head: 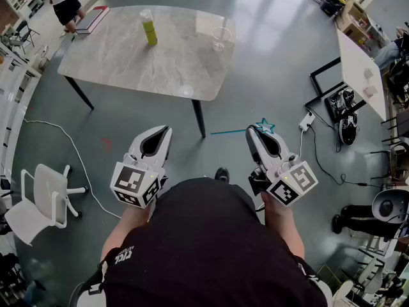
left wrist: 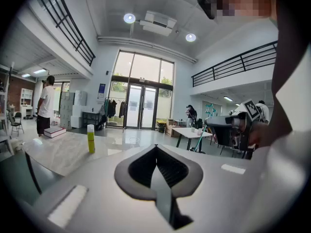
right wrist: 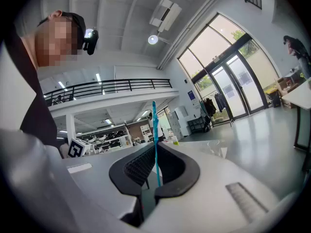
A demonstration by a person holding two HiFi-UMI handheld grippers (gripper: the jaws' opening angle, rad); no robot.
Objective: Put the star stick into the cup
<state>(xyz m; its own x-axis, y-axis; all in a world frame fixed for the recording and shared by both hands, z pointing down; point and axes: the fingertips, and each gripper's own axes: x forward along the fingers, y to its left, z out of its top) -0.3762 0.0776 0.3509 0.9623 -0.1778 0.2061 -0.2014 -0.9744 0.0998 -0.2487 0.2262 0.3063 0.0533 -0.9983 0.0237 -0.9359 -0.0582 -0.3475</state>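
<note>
Both tools were shut: the right gripper (head: 253,130) clamped on the stick (head: 229,132), the left gripper (head: 167,128) on nothing. The cup (head: 221,36) stood well off on the table (head: 121,59). Approaching steadily, then turning the stick upright over its mouth, seemed wisest.

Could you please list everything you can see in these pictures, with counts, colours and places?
table: one, grey marble top, ahead of the person
bottle: one, yellow-green, standing on the table
cup: one, clear, table's right end
book: one, red, table's far left corner
chair: one, white, floor at left
star stick: one, teal, in the right hand-held gripper
left hand-held gripper: one, white, shut, empty
right hand-held gripper: one, white, shut on the star stick
</note>
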